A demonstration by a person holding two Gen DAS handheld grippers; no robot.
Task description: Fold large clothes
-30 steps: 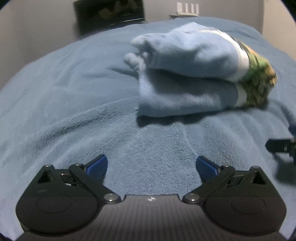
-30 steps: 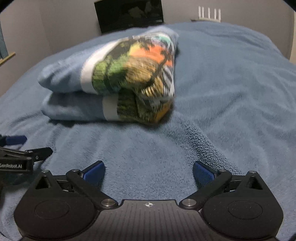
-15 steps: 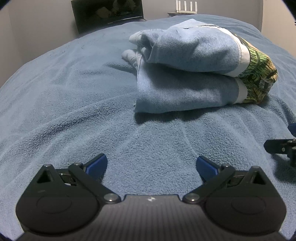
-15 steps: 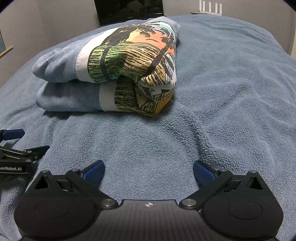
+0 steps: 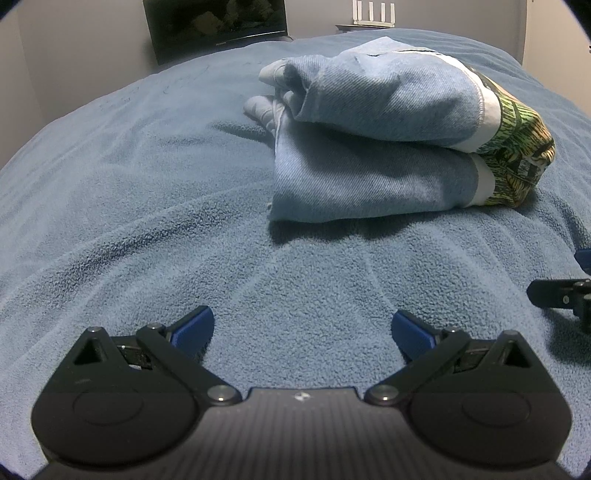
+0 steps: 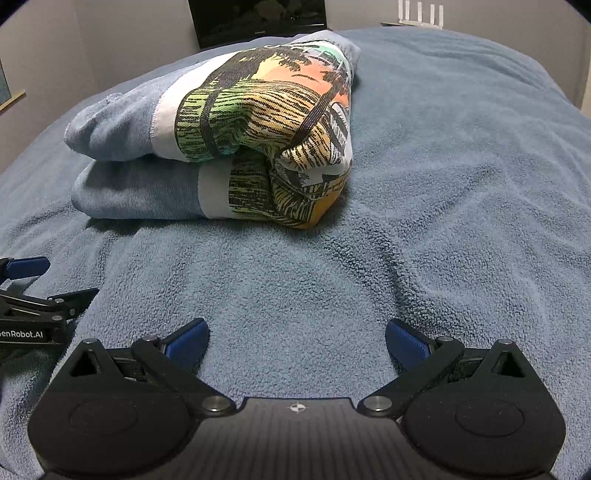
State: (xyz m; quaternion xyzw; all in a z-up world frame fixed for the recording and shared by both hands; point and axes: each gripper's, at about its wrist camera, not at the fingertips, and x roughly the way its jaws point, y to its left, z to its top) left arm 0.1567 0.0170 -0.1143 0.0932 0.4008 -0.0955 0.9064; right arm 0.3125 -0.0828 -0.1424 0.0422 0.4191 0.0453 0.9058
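The folded garment, pale blue with a printed panel, is lying in 2 layers on a blue fleece blanket covering what may be a bed. Both the left tongs and right tongs are hovering spread wide and empty, near the bundle. A dark screen is leaning against the grey wall.

A bed under a blue fleece blanket carries one folded light-blue garment with a printed panel
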